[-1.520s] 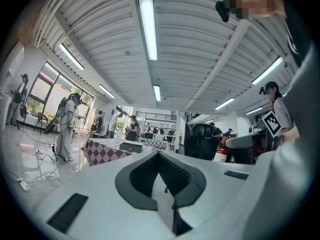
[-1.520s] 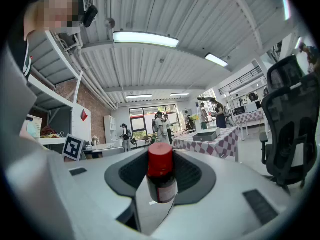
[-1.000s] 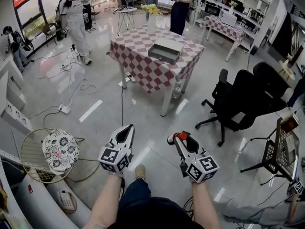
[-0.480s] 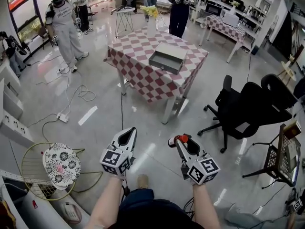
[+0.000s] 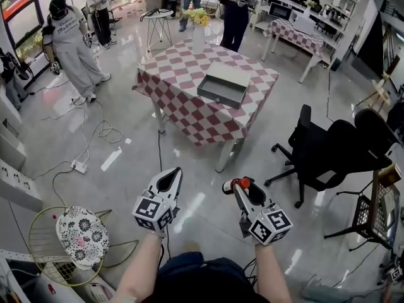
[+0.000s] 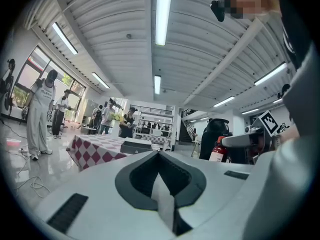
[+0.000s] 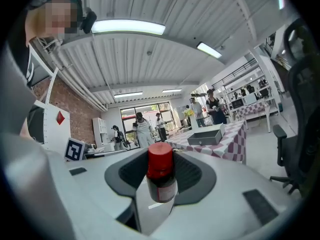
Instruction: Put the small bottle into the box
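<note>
Checkered table [image 5: 183, 106], grey box [image 5: 224, 84] and flower vase [image 5: 198, 38] on top

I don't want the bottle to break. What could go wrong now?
The small bottle is pinched only at the right gripper's tips, so it might slip onto the hard floor. The box sits on the table, a walk away, and loose cables to the left could cause a trip.

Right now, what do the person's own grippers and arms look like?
The left gripper and right gripper are white, tapered shells with dark grey jaw linings. Each carries a cube of black-and-white square markers. The forearms are bare; no sleeves show.
</note>
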`<state>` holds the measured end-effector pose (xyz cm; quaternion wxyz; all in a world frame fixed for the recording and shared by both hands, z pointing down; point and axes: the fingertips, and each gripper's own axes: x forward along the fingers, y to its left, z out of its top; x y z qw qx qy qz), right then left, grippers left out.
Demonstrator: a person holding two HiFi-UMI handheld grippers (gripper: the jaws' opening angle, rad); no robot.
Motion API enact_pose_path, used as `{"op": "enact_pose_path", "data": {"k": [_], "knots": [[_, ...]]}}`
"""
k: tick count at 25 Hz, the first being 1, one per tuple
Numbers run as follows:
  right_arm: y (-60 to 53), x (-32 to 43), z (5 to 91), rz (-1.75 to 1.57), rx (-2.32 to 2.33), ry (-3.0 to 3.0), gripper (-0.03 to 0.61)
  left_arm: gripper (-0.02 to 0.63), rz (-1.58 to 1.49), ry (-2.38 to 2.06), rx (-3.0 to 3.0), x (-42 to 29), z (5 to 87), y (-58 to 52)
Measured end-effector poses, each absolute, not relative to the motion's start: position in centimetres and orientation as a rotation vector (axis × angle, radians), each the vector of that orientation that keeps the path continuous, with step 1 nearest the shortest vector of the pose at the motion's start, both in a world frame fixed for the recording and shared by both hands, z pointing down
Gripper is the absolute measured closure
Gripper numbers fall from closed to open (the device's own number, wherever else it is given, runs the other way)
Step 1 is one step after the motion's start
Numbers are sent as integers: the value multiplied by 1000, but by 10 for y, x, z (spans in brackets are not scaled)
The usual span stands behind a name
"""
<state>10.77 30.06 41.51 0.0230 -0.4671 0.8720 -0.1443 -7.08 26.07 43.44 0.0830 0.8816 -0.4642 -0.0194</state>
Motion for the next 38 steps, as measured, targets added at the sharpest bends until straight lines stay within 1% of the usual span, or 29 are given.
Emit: {"op": "enact_pose_path", "data": {"k": [15, 38], "knots": [[238, 95, 419, -437, -1443, 2706, 428, 614, -76, -1366, 2639, -79, 440, 206], [38, 102, 437, -520, -1377, 2746, 428, 614, -24, -1352, 2603, -56, 462, 19]]}}
